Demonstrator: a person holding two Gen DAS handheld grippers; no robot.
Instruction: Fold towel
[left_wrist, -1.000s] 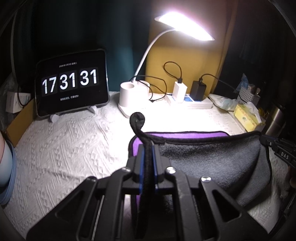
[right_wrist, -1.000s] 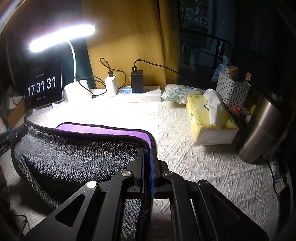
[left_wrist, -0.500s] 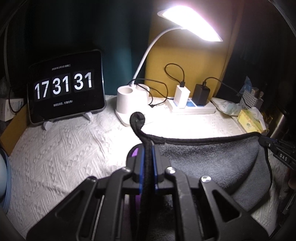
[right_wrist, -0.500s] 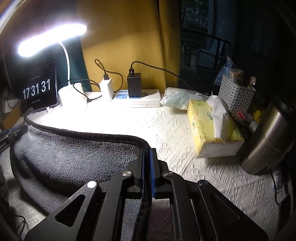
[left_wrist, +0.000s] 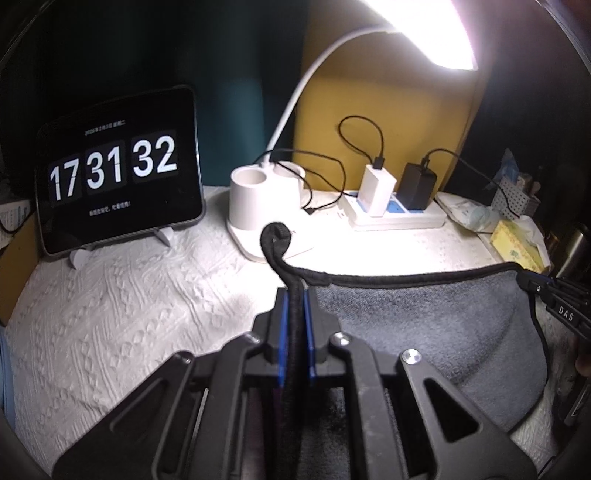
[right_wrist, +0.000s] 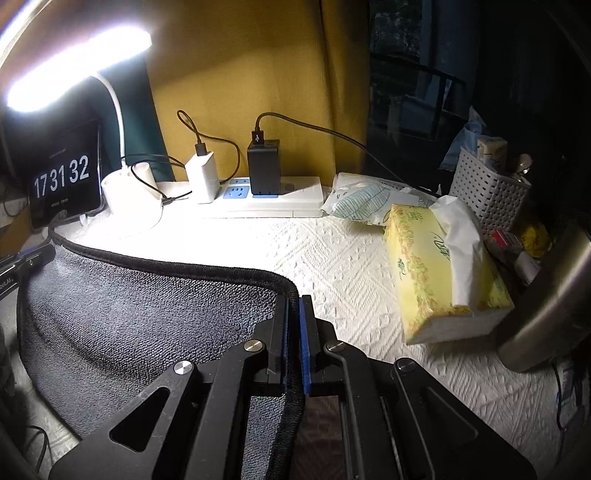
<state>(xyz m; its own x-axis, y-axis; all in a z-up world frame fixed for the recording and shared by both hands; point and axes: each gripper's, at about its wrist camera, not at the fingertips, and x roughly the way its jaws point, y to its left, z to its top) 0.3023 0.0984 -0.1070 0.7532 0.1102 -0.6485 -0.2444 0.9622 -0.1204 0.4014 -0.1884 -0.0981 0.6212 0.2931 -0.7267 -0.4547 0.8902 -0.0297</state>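
1. Since a second ago, both grippers have carried the towel's gripped edge forward toward the power strip; the purple strip that showed beyond the black hem is now out of sight, and the tablet clock reads one second later.

2. Left wrist view: the left gripper (left_wrist: 294, 314) has its fingers (left_wrist: 282, 325) pressed narrow on the black hem of the towel (left_wrist: 417, 328), with a curl of hem standing up past the tips toward the lamp base (left_wrist: 255, 199). Grey cloth sags away from the power strip (left_wrist: 399, 218), between this gripper and the right gripper (left_wrist: 554, 299), whose tip holds the other end of the hem. The tablet clock (left_wrist: 118, 177) stands well to the left of the power strip on the counter (left_wrist: 122, 302).

3. Right wrist view: the right gripper (right_wrist: 294, 317) is clamped just as narrowly on the corner of the towel (right_wrist: 140, 306), blue pads tight on the hem. The hem runs leftward to the left gripper (right_wrist: 33, 258), short of the power strip (right_wrist: 273, 199). A tissue box (right_wrist: 439, 269) lies right of the strip, clear of the cloth.

4. Judging by this, the fold-over step is in hand: the lifted edge looks to be over the layer below. The next move likely calls for lowering both corners level, hem matched to hem, then releasing together.
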